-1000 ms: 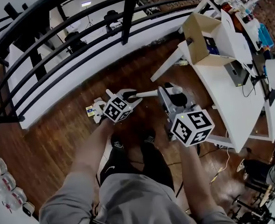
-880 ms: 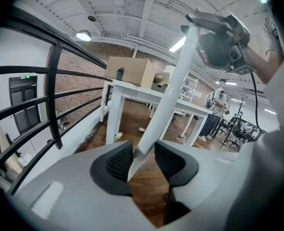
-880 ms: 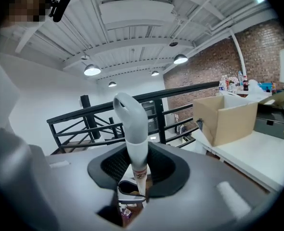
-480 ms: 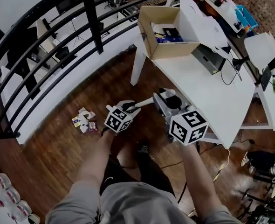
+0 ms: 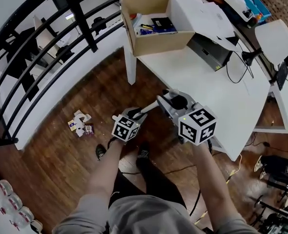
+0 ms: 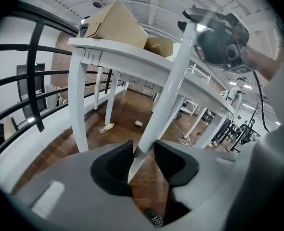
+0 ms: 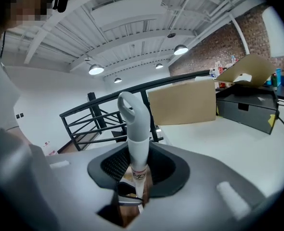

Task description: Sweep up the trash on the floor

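Note:
A small pile of paper and wrapper trash (image 5: 79,126) lies on the wooden floor near the railing, to the left of my left gripper (image 5: 135,113). A white handle (image 5: 149,107) runs from that gripper up to my right gripper (image 5: 163,102). In the left gripper view the handle (image 6: 168,90) passes between the pads of the left gripper (image 6: 143,150) and is pinched. The right gripper (image 7: 138,165) is shut on the same handle (image 7: 135,124), whose looped end stands above it. The handle's lower end is hidden.
A white table (image 5: 202,82) stands just ahead with an open cardboard box (image 5: 154,23) on it. A black railing (image 5: 51,48) curves along the left. A bottle (image 6: 106,127) and a cup (image 6: 138,123) lie on the floor under the table. My shoes (image 5: 101,152) are below the grippers.
Both grippers, still on the handle, have moved away from the trash pile toward the table. The pile was beside the left gripper and now lies well to its left.

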### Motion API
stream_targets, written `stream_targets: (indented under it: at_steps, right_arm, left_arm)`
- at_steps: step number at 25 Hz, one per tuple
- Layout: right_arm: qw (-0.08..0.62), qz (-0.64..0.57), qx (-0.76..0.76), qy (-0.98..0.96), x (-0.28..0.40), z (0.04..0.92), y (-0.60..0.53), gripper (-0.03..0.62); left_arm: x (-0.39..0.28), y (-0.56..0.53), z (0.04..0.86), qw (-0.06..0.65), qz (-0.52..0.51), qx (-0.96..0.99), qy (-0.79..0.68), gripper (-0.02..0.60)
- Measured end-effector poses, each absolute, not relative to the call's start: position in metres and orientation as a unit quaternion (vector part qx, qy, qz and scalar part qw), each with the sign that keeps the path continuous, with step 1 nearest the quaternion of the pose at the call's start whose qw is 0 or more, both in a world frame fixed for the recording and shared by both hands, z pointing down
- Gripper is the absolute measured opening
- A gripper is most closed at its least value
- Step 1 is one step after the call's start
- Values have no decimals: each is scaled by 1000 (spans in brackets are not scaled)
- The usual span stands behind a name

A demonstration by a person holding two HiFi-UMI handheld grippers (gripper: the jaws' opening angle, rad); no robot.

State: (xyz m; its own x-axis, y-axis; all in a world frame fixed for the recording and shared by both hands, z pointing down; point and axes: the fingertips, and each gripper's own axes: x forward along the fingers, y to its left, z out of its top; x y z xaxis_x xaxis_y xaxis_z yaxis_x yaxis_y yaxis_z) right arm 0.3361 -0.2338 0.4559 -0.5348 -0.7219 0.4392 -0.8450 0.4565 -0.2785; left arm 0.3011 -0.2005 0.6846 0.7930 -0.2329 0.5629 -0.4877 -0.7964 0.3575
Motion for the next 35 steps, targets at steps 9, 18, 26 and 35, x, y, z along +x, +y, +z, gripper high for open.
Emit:
stream_targets:
  at_steps: [9,18,26,35]
  right_arm:
    - [123,224,491,-833,374,466,-260,98]
    - [113,226,509,-823,405,459,-257,144]
    - [106,238,541,-799,421,454,-225,144]
    - [95,237,556,-791,382,433,-212,141]
  left_arm:
    - [328,-218,696,261,266,899,-230,138]
    - [345,-232,700,263,274,895,-235,137]
    - [350,-232,703,268,279,894,-228,146]
    - [321,-226,649,254,252,914,-190,193]
